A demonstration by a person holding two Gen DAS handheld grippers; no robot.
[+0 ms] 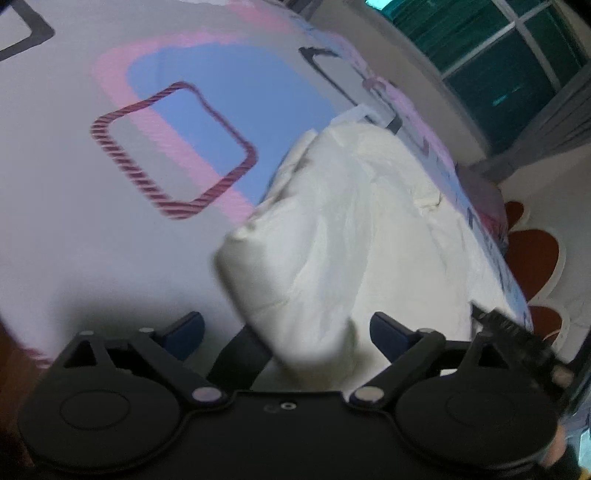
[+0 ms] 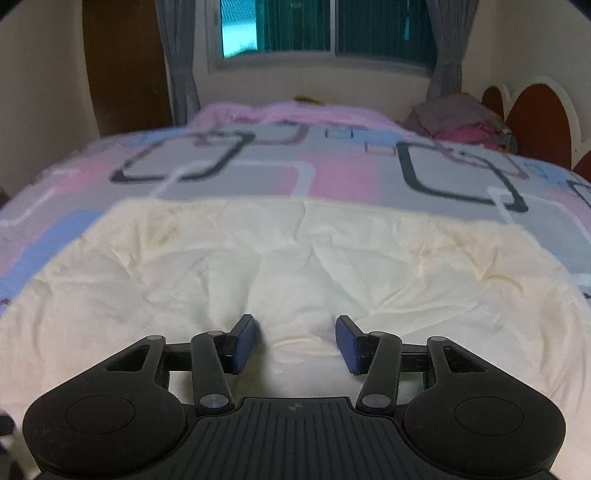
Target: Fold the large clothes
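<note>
Across the patterned bed (image 2: 236,177) lies a cream garment (image 2: 295,251); left gripper (image 1: 288,332) fingers spread wide around a blurred fold, seemingly untouched; right gripper (image 2: 295,343) fingers half-apart, empty.

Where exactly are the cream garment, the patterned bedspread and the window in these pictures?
cream garment (image 2: 295,258): right wrist view, on its wrinkled middle.
patterned bedspread (image 2: 325,173): right wrist view, on a pink patch beyond the garment.
window (image 2: 384,26): right wrist view, on the dark pane between the curtains.
</note>
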